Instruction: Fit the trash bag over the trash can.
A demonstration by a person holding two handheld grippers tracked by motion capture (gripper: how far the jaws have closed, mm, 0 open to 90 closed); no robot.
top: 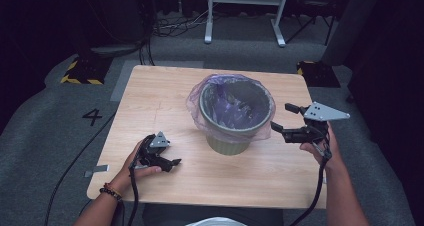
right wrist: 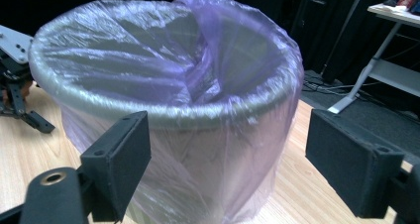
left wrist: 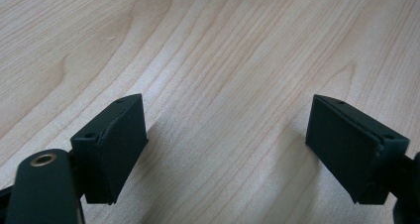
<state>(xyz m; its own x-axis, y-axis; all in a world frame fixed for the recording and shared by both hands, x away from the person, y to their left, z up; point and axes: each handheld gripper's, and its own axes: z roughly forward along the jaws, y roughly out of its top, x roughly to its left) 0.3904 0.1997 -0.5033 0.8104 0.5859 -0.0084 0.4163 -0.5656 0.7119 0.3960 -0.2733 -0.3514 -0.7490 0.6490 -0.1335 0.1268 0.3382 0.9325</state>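
A grey bin (top: 231, 117) lined with a thin purple bag (right wrist: 198, 60) stands near the middle of the surface (top: 165, 101), slightly toward its right edge. The right tool (top: 290, 120) hovers just beside the bin's right side, jaws spread and empty, at about rim height. The left tool (top: 167, 162) rests low near the front left of the surface, jaws spread over bare wood. The bag looks flimsy, slippery and easy to tear, draped loosely over the rim; the bin itself seems stiff and light. The folded-over film at the rim is probably the best place to pinch, gently.
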